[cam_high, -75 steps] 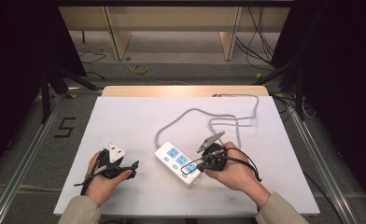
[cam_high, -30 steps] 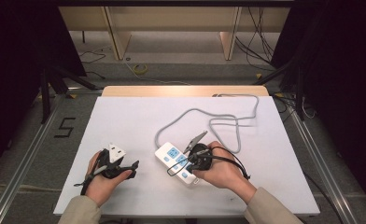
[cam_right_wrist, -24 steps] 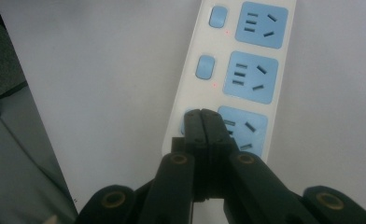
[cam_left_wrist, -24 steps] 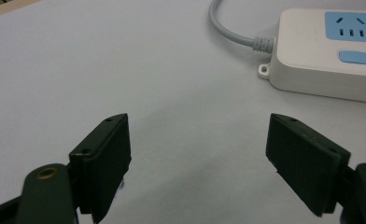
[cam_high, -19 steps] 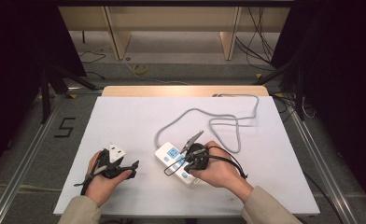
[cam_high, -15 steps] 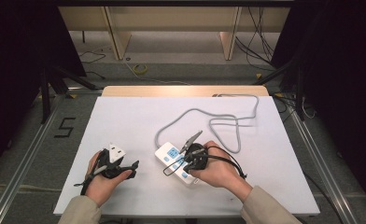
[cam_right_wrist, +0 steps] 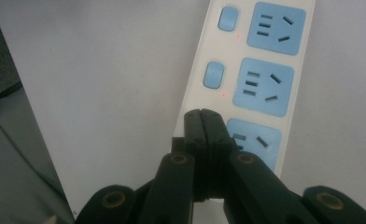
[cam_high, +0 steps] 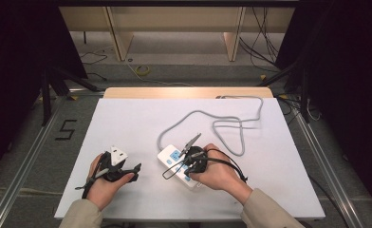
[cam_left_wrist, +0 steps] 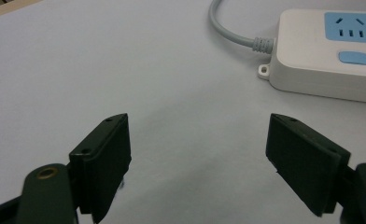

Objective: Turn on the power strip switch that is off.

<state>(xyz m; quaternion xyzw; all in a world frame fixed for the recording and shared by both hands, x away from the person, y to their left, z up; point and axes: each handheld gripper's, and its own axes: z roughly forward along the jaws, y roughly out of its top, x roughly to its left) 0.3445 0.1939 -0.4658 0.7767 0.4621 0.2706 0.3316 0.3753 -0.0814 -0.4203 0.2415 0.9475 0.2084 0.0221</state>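
Item: white power strip [cam_high: 179,164], lying flat on the white table [cam_high: 127,118], just right of centre on your near side, with its grey cord [cam_high: 212,121] looping away toward the far edge. It carries blue sockets, each with a blue switch [cam_right_wrist: 213,74] beside it; small red lights are showing by two of the switches.

Right gripper [cam_right_wrist: 203,122]: you are holding it with jaws pressed fully together, nothing between them, the tips hovering over or touching the strip's nearest switch position; contact itself cannot be told. This looks like a press on the third switch. To do it well, you are keeping the closed tips square over the button, pushing straight down rather than sideways, so the strip does not slide on the smooth table.

Left gripper [cam_left_wrist: 195,158]: you are resting it well apart from the strip, jaws spread wide and empty, low above bare table. Consider bracing the strip's cord end with it if the body is shifting.
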